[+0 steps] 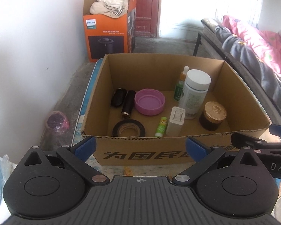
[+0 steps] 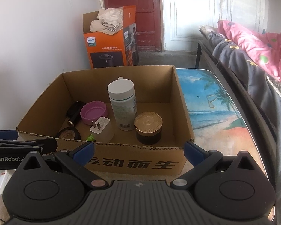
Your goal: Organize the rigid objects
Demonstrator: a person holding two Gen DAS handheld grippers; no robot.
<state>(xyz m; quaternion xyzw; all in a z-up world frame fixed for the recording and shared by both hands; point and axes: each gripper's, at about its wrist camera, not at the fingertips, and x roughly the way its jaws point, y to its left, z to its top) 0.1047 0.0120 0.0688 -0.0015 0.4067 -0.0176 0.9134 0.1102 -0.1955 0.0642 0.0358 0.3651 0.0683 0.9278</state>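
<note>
An open cardboard box (image 1: pixel 140 153) (image 2: pixel 133 161) holds several items: a white bottle (image 1: pixel 195 91) (image 2: pixel 122 105), a gold-lidded dark jar (image 1: pixel 213 115) (image 2: pixel 148 127), a pink lid (image 1: pixel 149 101) (image 2: pixel 93 112), a white charger (image 1: pixel 175 121) (image 2: pixel 101 129), a black tape roll (image 1: pixel 128 128) (image 2: pixel 69 134), a green stick (image 1: pixel 161 126), a dark tube (image 1: pixel 128 104) and a black case (image 1: pixel 118 96). My left gripper (image 1: pixel 140 146) and right gripper (image 2: pixel 138 151) both stand open before the box's near wall, holding nothing.
The box sits on a table with a beach picture (image 2: pixel 215 108). An orange box with cloth (image 1: pixel 110 31) (image 2: pixel 110 43) stands by the wall. A bed with pink bedding (image 1: pixel 256 43) (image 2: pixel 252 46) runs along the right. A pink-wrapped object (image 1: pixel 56 121) lies on the floor at left.
</note>
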